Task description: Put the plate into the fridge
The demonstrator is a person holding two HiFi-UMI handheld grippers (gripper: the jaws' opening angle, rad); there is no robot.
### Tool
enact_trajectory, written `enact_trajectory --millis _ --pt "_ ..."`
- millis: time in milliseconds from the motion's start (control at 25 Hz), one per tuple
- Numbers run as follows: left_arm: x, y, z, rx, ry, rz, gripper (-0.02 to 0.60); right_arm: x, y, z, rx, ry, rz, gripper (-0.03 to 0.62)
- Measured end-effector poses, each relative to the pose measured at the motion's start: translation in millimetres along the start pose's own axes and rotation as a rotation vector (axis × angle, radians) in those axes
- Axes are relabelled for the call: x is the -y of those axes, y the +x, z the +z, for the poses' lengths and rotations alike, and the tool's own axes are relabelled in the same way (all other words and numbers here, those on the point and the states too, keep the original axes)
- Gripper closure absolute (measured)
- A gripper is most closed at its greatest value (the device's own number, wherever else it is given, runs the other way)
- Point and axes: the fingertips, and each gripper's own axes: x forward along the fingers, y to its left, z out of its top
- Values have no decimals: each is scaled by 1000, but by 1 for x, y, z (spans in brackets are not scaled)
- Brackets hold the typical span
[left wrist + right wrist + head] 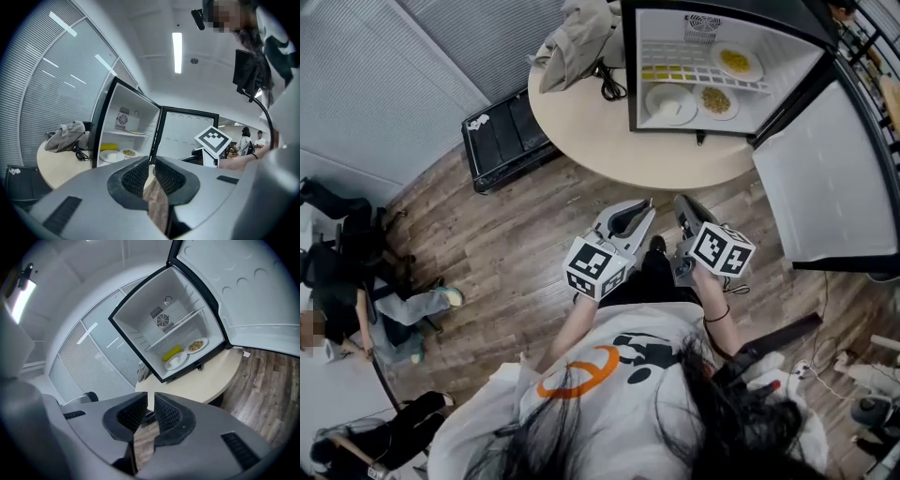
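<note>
A small fridge [722,66] stands open on a round table [581,122], its door [825,178] swung to the right. On its floor lie a white plate [671,103] and a plate of food [716,100]. Another plate of food [736,62] rests on the shelf above, and a yellow item [667,72] lies to its left. My left gripper [645,206] and right gripper [682,204] hang side by side near my body, short of the table. Both point toward the fridge [126,136] [173,333]. Each gripper [152,164] [151,401] is closed to a narrow slit with nothing between the pads.
A grey bundle of cloth [577,37] and a black cable [609,84] lie on the table left of the fridge. A black case [506,136] sits on the wood floor at the table's left. People sit at the far left [356,272].
</note>
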Motion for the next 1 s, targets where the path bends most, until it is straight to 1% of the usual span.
enact_trajectory --millis 120,240,360,680,840,1000 --pt "11 1 -2 5 -9 -24 531 4 -14 -9 -8 0 -20 542" --pt "25 5 -5 10 -13 -52 531 12 -29 -7 6 -6 -48 543" --pt "34 6 -8 1 -12 -69 531 17 -38 -9 14 4 -58 543" --pt "47 13 1 24 3 -40 531 28 -64 -13 13 14 -49 548" --pt "75 18 2 23 11 -40 531 35 -83 -12 10 21 -21 548" --pt "109 24 -4 1 40 -39 531 43 -107 -9 12 10 -5 548"
